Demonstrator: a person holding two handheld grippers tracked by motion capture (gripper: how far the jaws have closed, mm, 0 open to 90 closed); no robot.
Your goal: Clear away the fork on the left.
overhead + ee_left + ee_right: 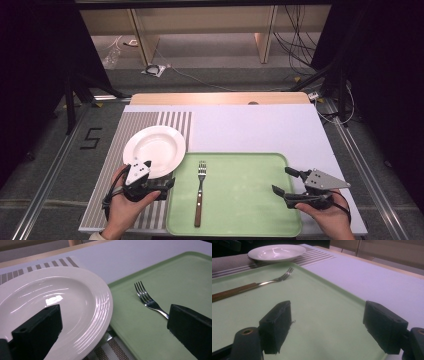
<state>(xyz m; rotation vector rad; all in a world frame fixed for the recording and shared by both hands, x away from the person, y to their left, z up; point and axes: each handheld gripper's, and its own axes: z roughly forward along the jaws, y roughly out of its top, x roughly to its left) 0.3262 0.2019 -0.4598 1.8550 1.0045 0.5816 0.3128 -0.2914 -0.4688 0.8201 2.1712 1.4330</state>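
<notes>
Looks like I'm done setting the plate (155,150) down: it sits on the striped mat (112,150), far left, rim overlapping the green tray (240,192). My left gripper (150,182) hangs at its near edge, jaws wide open, gripping nothing. Right gripper (287,182) is open too, over the tray's right side. Next I'd probably grab the fork (200,192), so I need to line up on its handle.

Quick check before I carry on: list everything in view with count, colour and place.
plate: 1, white, on the striped mat, rim overlapping the tray's left edge
fork: 1, steel with brown handle, left part of tray
tray: 1, green, near table edge
striped mat: 1, grey and white, table's left
table: 1, white top
left gripper: 1, black, open, by the plate's near rim
right gripper: 1, black, open over tray's right side
</notes>
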